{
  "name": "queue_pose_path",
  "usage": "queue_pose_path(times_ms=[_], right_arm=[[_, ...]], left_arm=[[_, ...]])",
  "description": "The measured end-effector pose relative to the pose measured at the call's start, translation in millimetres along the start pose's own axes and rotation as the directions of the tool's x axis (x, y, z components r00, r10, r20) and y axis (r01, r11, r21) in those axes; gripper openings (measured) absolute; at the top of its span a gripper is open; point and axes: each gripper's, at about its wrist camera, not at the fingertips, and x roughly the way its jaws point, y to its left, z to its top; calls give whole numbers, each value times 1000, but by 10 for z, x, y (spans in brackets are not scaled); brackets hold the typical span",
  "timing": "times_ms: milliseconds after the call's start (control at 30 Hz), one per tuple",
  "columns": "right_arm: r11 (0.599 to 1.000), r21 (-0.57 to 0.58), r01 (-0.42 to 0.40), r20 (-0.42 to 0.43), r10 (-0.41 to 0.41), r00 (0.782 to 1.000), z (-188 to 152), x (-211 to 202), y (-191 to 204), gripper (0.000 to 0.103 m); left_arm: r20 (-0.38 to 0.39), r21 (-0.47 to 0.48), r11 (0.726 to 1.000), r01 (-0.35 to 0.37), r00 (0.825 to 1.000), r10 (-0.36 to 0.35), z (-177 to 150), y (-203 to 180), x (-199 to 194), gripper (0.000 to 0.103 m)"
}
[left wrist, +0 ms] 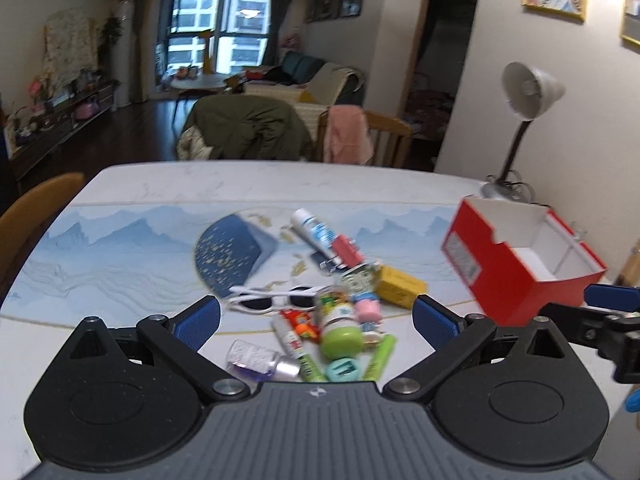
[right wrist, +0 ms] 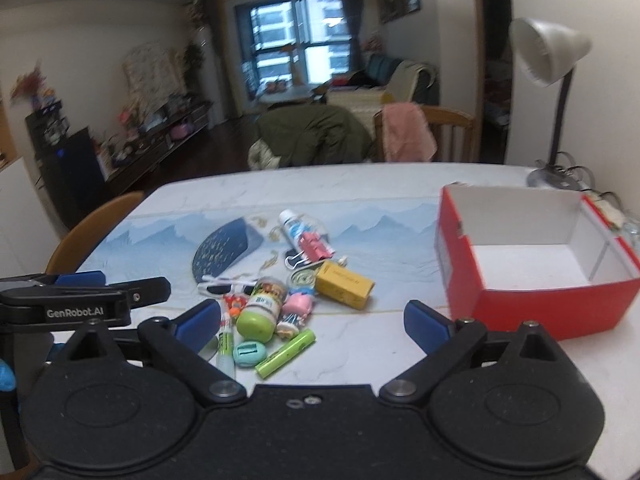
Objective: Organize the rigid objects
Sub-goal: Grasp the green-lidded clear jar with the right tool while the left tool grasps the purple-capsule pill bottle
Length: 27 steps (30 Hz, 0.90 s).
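Two wrist views of a marble-topped desk (right wrist: 360, 176) covered by a blue mountain-print mat (right wrist: 400, 236). The left tongs (left wrist: 316, 320) are spread wide and hold nothing; they hover above the near side of a heap of small rigid objects. The right tongs (right wrist: 312, 320) are likewise spread and hold nothing, facing the same heap from slightly to its right.

The heap lies at mid-desk, partly on the mat. It includes white-framed sunglasses (left wrist: 276, 298), a yellow box (right wrist: 344, 285), a jar with a green cap (right wrist: 260, 310) lying on its side, a lime-green marker (right wrist: 285, 354), a teal oval piece (right wrist: 249, 354) just beside the marker, a pink figurine (right wrist: 298, 308), a white-and-blue tube (right wrist: 294, 230) at the far end, and pink binder clips (right wrist: 316, 246) touching that tube. A small clear bottle with a silver cap (left wrist: 260, 362) lies nearest the left tongs. A dark blue fan-shaped item (right wrist: 224, 250) lies flat to the left of the heap.

An open red cardboard box (right wrist: 528, 304) with a white interior stands well to the right of the heap; no object shows inside it. A white desk lamp (right wrist: 548, 52) stands behind the box.
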Motion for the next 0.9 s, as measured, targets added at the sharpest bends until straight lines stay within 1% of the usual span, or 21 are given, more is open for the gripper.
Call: queue_pose_path(times_ms=[100,267,400,533,600,667,767,900], right_arm=[[999,-34,-21,-29,20,999,6,180,-12,97],[995,-82,-59,-77,52,996,30,464,-28,93],[991,-104,-90,-115,78,990,93,705,14,92],[986,-125,-114,-166,92,982,119,1019,119,92],[984,-130,-122,-195,95,976,125,1181,171,90],[982,-130,-134,-217,103,971,143,1325,209,89],[984,-116,-132,-247,100,964,154,1533,264,82],[989,-76,-126,-293,99,951,166,1770,305,73]], left_arm=[[-23,-5,1000,-17,1000,17,-105,78,162,103],[-78,23,998,-55,995,57,-284,165,399,103],[-92,42,998,-55,994,58,-349,185,587,103],[-132,-4,997,-73,989,72,-422,249,796,103],[-124,6,998,-68,990,68,-450,244,855,103],[-115,39,997,-71,991,75,-468,226,919,103],[-116,78,993,-85,989,94,-508,224,1014,103],[-122,84,992,-93,987,103,-563,238,1083,103]])
